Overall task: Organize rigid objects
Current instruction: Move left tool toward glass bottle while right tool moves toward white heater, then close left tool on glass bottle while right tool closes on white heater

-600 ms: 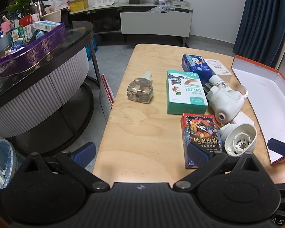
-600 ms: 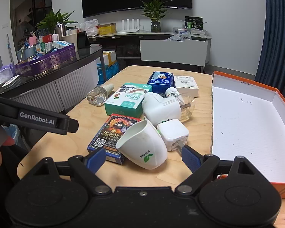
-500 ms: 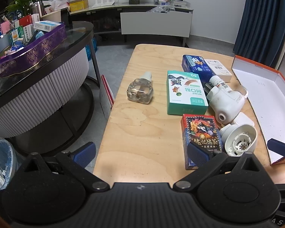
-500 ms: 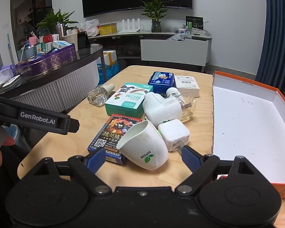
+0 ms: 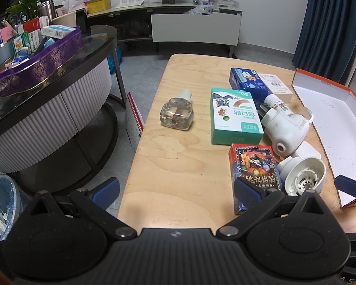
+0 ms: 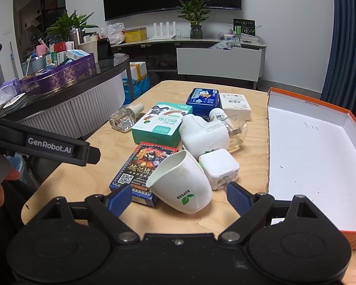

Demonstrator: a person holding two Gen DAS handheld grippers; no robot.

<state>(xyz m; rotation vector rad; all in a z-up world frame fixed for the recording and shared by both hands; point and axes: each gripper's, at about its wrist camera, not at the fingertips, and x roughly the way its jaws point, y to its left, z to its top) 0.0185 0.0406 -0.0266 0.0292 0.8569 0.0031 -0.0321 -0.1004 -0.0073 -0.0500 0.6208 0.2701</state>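
Observation:
On the wooden table [image 5: 178,166] lie a clear glass bottle [image 5: 177,114], a green box [image 5: 235,116], a blue tin [image 5: 248,84], a card box [image 5: 255,168], a white plug-in device [image 5: 284,128] and a white cone-shaped housing [image 6: 181,185]. An orange-rimmed white box [image 6: 308,156] lies open at the right. My left gripper [image 5: 176,192] is open and empty above the table's near edge. My right gripper [image 6: 179,198] is open, its fingers on either side of the cone-shaped housing, not gripping it.
A white charger cube [image 6: 219,168] and a white carton [image 6: 236,105] lie among the objects. A round dark counter with a purple tray [image 5: 35,64] stands to the left. A bin [image 5: 0,204] sits on the floor at the lower left.
Both views have shifted only slightly. My right gripper has crept a little closer to the cone-shaped housing. The objects have not moved.

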